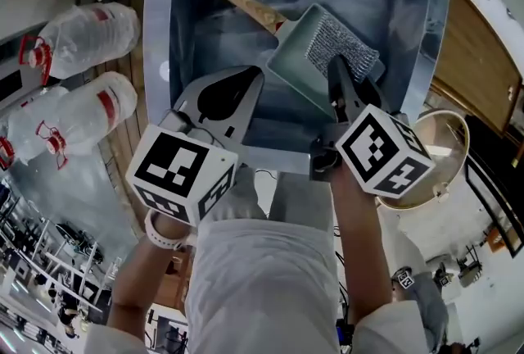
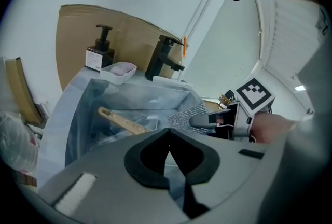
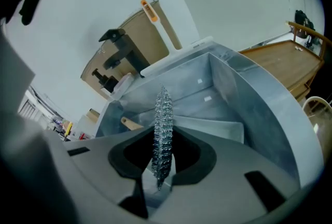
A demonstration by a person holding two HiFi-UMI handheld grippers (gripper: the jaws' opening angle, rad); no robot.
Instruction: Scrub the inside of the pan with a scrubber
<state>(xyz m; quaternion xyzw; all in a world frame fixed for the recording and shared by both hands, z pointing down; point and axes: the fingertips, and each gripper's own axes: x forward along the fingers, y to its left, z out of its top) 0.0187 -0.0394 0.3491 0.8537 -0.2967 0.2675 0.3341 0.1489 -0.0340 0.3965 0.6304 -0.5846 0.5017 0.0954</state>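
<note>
Fig. 1: ur R gripper (image 1: 337, 75) clamps scrubber (image 1: 344, 43) over pan (image 1: 288, 75); L gripper (image 1: 223, 102), pan's 8 o'clock, closed on nothing. Unheld pan may skid.

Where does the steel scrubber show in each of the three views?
Head view: scrubber right of centre, over the pan, in the right gripper.
Left gripper view: scrubber right of centre, just above the jaws.
Right gripper view: scrubber edge-on between the jaws.
Shared landmark: the pan's wooden handle.

Both grippers out front, side by side, forearms extended.
Left gripper (image 1: 247, 84) jaws together, empty; right gripper (image 1: 339, 72) clamped on scrubber (image 1: 347, 39).
</note>
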